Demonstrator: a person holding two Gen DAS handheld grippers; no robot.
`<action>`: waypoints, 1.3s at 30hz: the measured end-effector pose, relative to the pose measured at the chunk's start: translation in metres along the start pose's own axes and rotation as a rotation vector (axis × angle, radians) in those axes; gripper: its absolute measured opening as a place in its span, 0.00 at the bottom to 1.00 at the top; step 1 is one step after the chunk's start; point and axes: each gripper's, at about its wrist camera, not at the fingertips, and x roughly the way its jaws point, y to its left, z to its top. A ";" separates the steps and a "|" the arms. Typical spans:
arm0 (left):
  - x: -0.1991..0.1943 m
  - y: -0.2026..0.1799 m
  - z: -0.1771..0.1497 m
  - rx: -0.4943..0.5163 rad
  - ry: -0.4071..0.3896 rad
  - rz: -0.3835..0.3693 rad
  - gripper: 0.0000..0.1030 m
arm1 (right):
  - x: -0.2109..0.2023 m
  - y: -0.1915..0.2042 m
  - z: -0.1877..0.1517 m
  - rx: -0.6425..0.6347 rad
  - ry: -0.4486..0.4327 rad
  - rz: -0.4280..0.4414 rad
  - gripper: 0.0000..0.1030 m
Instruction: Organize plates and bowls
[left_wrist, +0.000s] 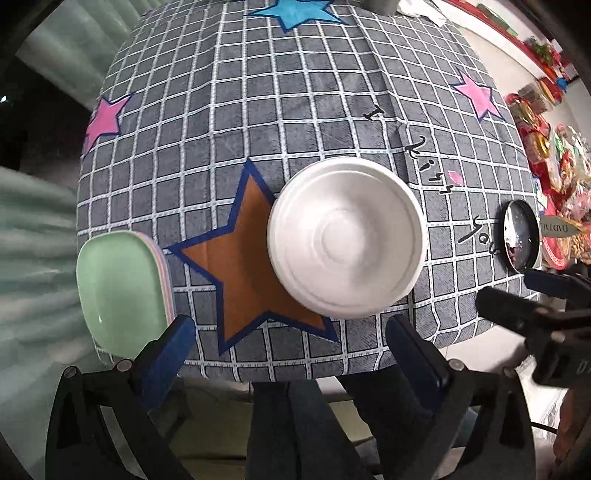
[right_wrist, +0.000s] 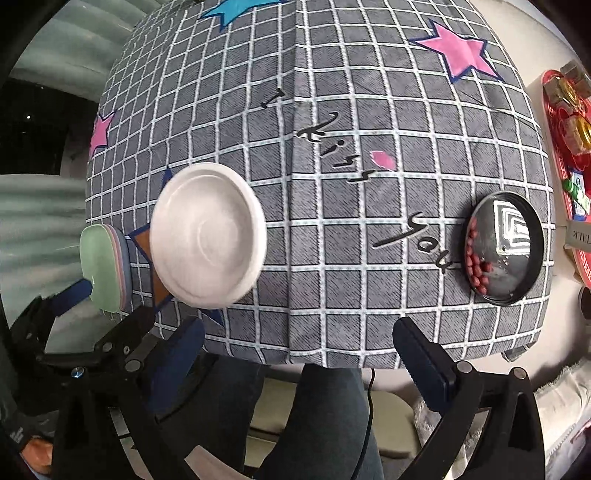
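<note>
A white round bowl (left_wrist: 347, 236) (right_wrist: 208, 236) stands on the grey checked tablecloth (left_wrist: 295, 110), partly over an orange star. A stack of pastel plates with a green one on top (left_wrist: 122, 291) (right_wrist: 105, 266) rests at the table's left edge. My left gripper (left_wrist: 291, 332) hovers open over the near table edge, between the plates and the bowl, with nothing between its fingers. My right gripper (right_wrist: 301, 332) is open and empty too, over the near edge to the right of the bowl. Each gripper shows in the other's view, the right gripper (left_wrist: 528, 295) and the left gripper (right_wrist: 107, 306).
A black round dish (right_wrist: 506, 247) (left_wrist: 519, 236) holding red beans sits near the table's right edge. Red trays with colourful items (right_wrist: 569, 147) lie beyond that edge. A person's legs in jeans (right_wrist: 325, 417) are below the near edge. Pale green curtains (left_wrist: 33, 240) hang at the left.
</note>
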 end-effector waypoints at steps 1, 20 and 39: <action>-0.001 0.001 -0.001 -0.014 -0.003 0.003 1.00 | -0.003 -0.002 0.000 0.004 -0.003 -0.003 1.00; 0.005 0.025 -0.001 0.042 -0.051 0.034 1.00 | 0.002 0.009 -0.001 0.088 -0.060 -0.056 1.00; 0.026 0.079 0.014 0.146 -0.055 -0.039 1.00 | 0.036 0.055 -0.002 0.223 -0.094 -0.110 1.00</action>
